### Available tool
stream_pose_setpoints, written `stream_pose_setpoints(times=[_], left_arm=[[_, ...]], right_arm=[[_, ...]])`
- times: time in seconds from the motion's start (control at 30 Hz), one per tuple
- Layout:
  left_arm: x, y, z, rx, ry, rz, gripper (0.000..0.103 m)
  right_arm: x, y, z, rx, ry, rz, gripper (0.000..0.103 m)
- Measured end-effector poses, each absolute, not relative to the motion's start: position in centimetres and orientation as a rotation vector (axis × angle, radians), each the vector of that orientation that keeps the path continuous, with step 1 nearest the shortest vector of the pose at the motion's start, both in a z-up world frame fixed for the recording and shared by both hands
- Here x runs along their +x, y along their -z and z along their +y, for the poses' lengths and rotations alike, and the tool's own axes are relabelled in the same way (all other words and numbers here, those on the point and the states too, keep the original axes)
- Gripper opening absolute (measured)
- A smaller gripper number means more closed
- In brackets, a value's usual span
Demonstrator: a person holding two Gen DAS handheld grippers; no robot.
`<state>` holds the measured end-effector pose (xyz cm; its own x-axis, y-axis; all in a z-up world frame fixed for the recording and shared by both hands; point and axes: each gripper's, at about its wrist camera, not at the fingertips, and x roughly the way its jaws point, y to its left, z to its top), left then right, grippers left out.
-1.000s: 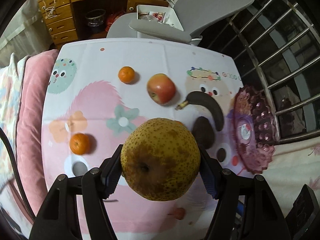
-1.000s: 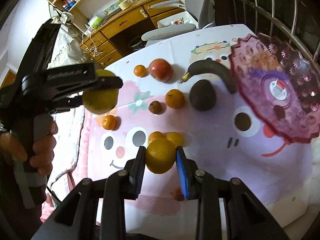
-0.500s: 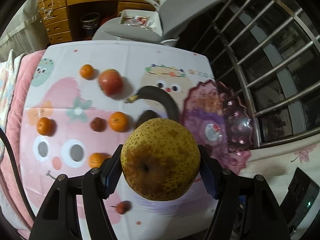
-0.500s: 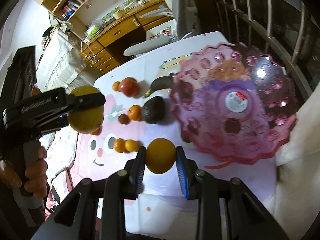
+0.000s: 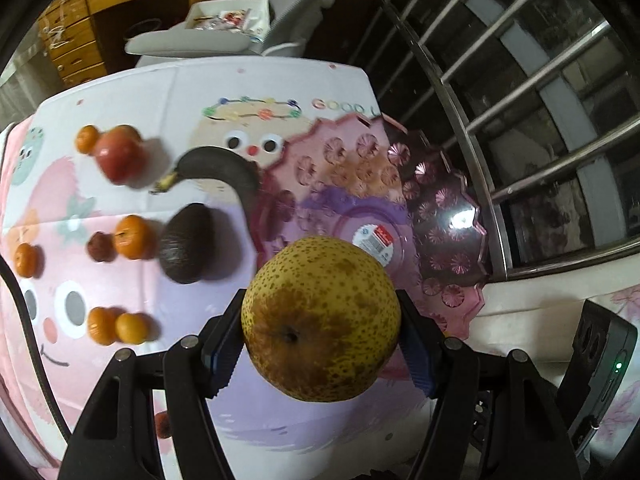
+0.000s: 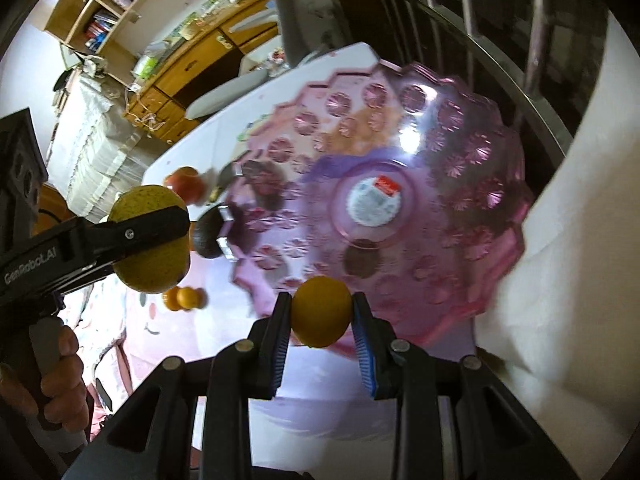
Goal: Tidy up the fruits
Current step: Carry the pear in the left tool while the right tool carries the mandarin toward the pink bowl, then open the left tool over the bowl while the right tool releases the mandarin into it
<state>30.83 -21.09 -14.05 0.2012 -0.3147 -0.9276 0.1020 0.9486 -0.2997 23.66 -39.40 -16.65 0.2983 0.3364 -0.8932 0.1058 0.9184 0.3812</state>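
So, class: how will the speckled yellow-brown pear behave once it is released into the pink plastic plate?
The speckled yellow-brown pear is nearly round, so it will probably roll. The pink plastic plate slopes inward, likely steering it toward the centre. It looks firm: no dent shows where the left gripper jaws press.

Desk (image 5: 200, 92): cartoon-print cloth cover, fruit on its left part, dish at its right edge.
Pink cut-glass dish (image 5: 452, 216): just right of the black banana (image 5: 216, 168) and dark avocado (image 5: 186, 244).
Red apple (image 5: 120, 156): left of the banana, a small orange mandarin (image 5: 86, 140) touching its far-left side.
Speckled yellow pear (image 5: 320, 326): between the left gripper (image 5: 320, 344) fingers, before the dish.
Round orange (image 6: 320, 312): between the right gripper (image 6: 320, 320) fingers, at the dish's near rim.
Grey chair (image 5: 188, 42): behind the desk.
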Motion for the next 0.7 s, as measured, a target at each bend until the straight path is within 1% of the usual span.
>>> stream_pose_setpoints(times=[0.33,0.7], left_arm=[[33.2,18.9,-26.1,-0.125,0.311,1.420,0.068],[34.6,22.6,-27.7,-0.094,0.300,1.482,0.068]], right_arm=[[25.4,18.2,-41.0,0.269,-0.150,1.271,0.031],[26.1,19.2,-41.8,0.225,-0.140,1.289,0.031]])
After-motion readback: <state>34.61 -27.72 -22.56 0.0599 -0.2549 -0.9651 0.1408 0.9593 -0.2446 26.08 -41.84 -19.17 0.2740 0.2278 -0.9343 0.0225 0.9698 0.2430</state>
